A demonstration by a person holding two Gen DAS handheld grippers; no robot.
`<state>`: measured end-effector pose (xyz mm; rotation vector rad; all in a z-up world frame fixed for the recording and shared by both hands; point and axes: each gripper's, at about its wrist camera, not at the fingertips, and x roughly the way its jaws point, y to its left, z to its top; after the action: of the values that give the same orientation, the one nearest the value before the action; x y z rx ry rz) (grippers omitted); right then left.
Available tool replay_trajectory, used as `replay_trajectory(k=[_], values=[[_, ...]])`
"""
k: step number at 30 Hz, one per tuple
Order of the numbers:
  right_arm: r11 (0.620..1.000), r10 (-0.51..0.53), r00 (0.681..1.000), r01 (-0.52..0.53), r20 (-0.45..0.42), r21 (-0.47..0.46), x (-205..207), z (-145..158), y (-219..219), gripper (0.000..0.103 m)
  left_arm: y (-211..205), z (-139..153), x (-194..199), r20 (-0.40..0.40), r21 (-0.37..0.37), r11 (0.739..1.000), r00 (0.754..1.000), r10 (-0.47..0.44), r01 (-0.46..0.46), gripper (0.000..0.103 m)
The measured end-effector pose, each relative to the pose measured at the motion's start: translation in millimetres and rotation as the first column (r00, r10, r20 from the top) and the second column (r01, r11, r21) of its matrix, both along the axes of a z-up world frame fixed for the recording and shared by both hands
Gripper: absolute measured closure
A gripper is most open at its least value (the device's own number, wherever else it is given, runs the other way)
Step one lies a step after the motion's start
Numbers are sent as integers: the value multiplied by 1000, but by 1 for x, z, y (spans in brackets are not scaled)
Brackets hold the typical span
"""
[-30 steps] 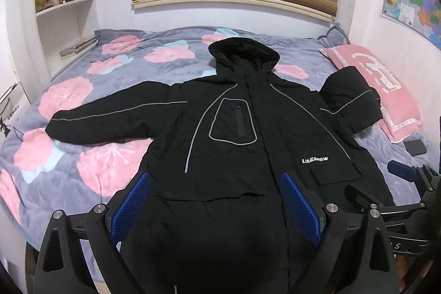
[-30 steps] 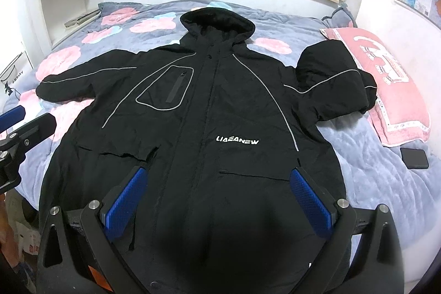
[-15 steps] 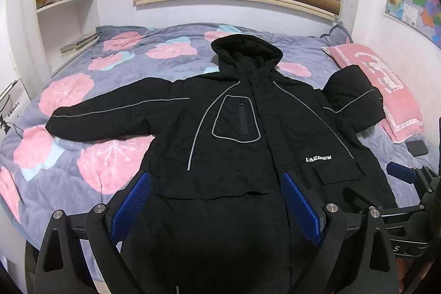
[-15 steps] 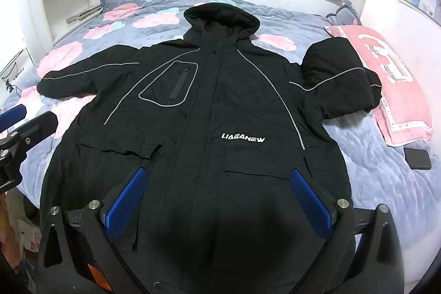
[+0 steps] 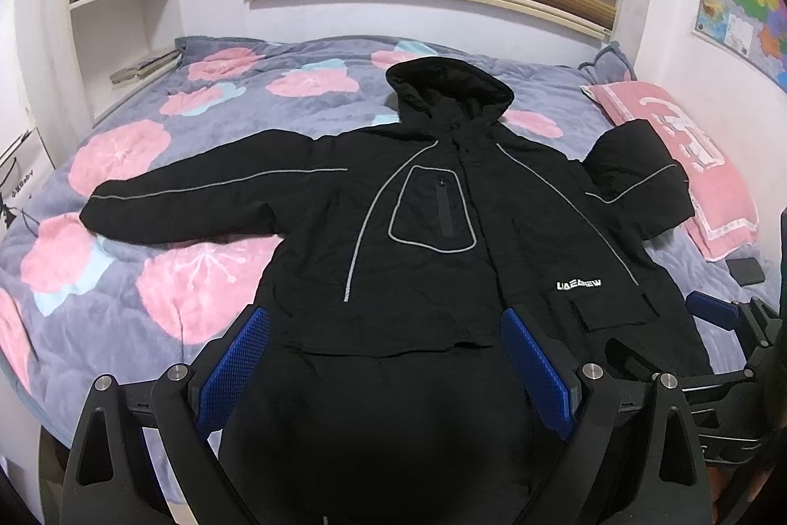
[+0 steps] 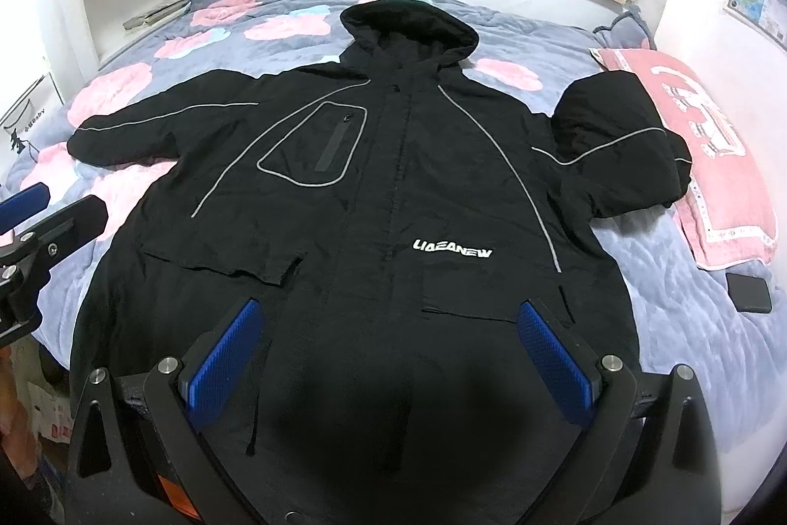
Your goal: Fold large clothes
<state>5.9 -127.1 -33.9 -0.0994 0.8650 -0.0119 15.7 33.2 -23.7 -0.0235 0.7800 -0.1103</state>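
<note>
Left wrist view: left gripper [image 5: 386, 357] fingers [image 5: 236, 365] spread wide, nothing between them, hovering over the hem end of the black hooded jacket [image 5: 418, 239]. Right wrist view: right gripper [image 6: 388, 353] fingers [image 6: 553, 355] likewise spread and empty, above the lower front of the same jacket [image 6: 383, 190].

Outward from both pairs: jacket lying face up on the bed [image 5: 147, 279], zipped, long axis running straight away from the fingers, hem nearest, hood [image 6: 408, 23] farthest. White logo [image 6: 452, 250] just ahead of the right pair; outlined chest pocket [image 5: 433, 207] ahead of the left pair.

Sleeves at right angles to that axis. Left-side sleeve [image 5: 206, 200] stretched flat, cuff well apart from the body, reaching toward the bed's left edge. Right-side sleeve [image 6: 620, 141] bunched and doubled back on itself, touching the pink pillow [image 6: 713, 151]; dark phone [image 6: 747, 291] near it on the quilt.

Judged: no fold made so far. Straight sleeve on the left gripper's side, crumpled one nearer the right gripper; each probably to be pinched at the cuff and drawn inward across the chest. Crumpled sleeve likely needing straightening first, and padded cloth liable to spring back.
</note>
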Motion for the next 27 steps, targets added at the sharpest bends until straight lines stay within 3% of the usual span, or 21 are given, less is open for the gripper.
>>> replay_trajectory(k=[17, 24, 27], values=[[998, 55, 998, -55, 11, -35, 21, -1, 32, 0, 30, -10, 10, -4, -26, 998, 999, 48, -49, 7], [992, 103, 991, -109, 91, 67, 73, -10, 46, 0, 112, -29, 36, 12, -126, 980, 987, 160, -157, 7], [997, 69, 984, -76, 166, 35, 108, -26, 46, 0, 166, -35, 52, 27, -177, 956, 970, 242, -233, 7]])
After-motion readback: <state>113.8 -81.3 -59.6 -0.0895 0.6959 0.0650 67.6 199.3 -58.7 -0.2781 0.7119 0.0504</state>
